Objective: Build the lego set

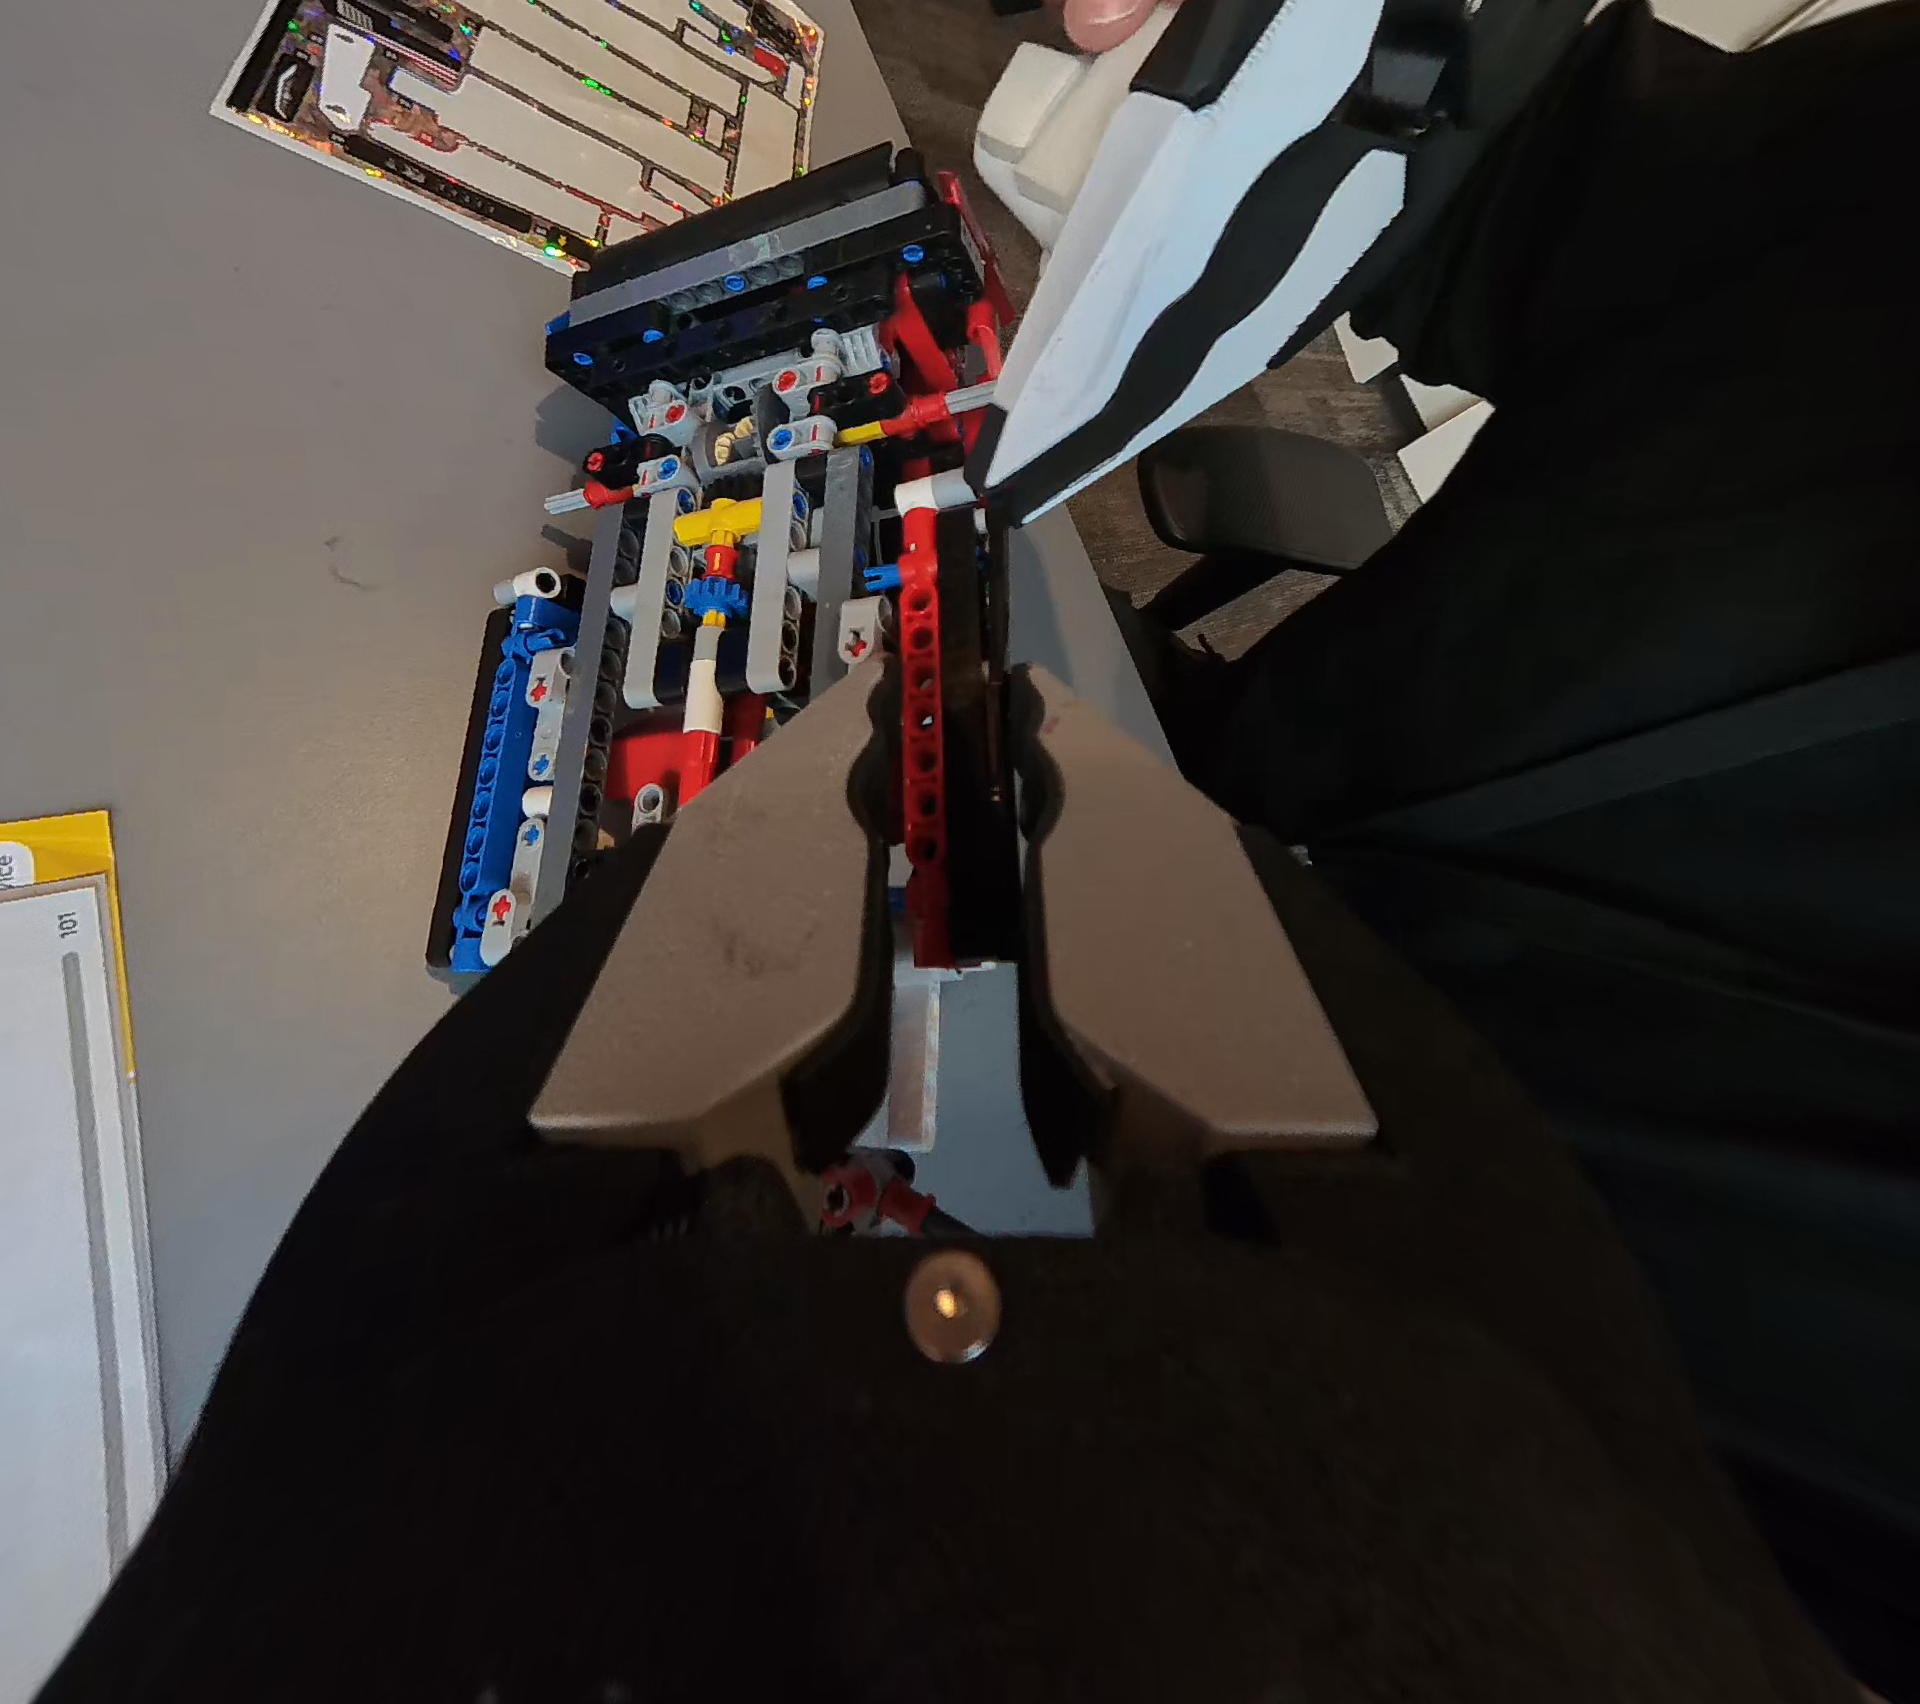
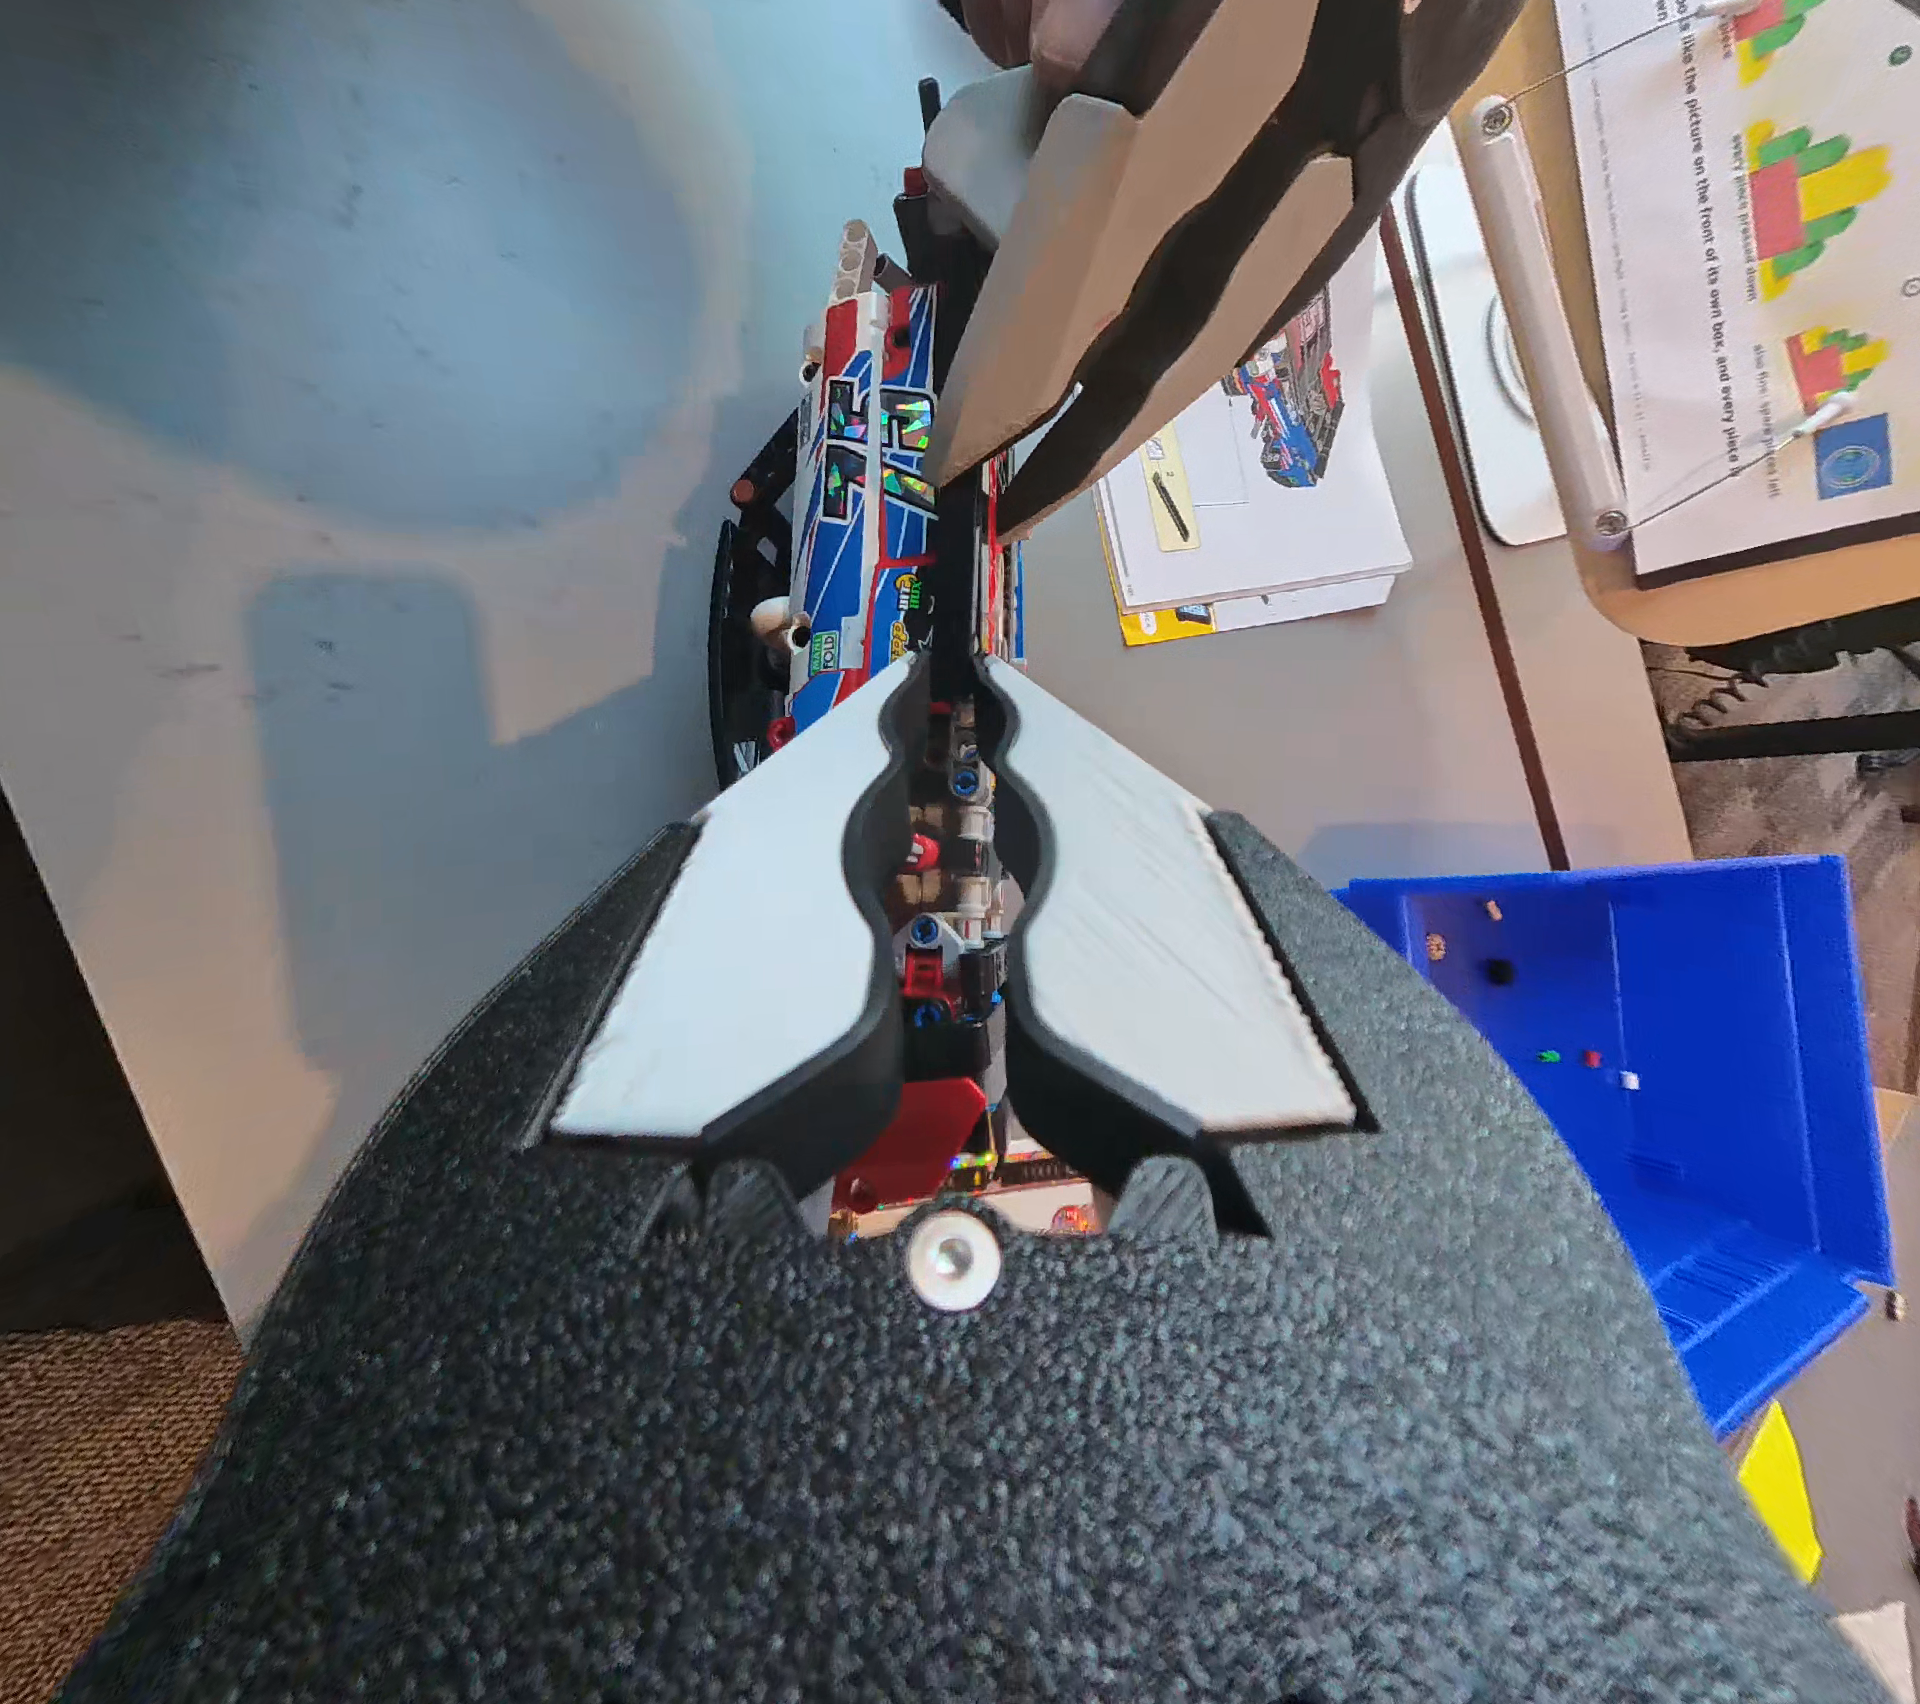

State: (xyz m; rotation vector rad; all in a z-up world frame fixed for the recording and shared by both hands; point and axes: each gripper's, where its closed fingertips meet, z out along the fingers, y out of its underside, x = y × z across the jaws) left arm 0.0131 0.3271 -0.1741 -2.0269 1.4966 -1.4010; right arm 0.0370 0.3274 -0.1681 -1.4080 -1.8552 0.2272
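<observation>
The Lego model (image 1: 727, 563), a car chassis with blue, red, grey and black beams, lies on the grey table (image 1: 260, 459). My left gripper (image 1: 951, 688) has grey fingers and is shut on the model's red and black side beam (image 1: 920, 750). My right gripper (image 2: 951, 667) has white fingers and is shut on the black beam (image 2: 954, 574) along the same side of the model (image 2: 862, 491). In the left wrist view the right gripper (image 1: 987, 485) reaches in from the upper right. In the right wrist view the left gripper (image 2: 966, 480) grips farther along the beam.
A used sticker sheet (image 1: 520, 23) lies behind the model. An instruction booklet (image 1: 62, 1135) sits at the left, also showing in the right wrist view (image 2: 1247, 511). A blue parts bin (image 2: 1662, 1083) stands to the right. A picture sheet (image 2: 1766, 200) lies beyond it. The table edge and an office chair (image 1: 1268, 501) are close by. Less than 4 cm separates the two grippers' tips.
</observation>
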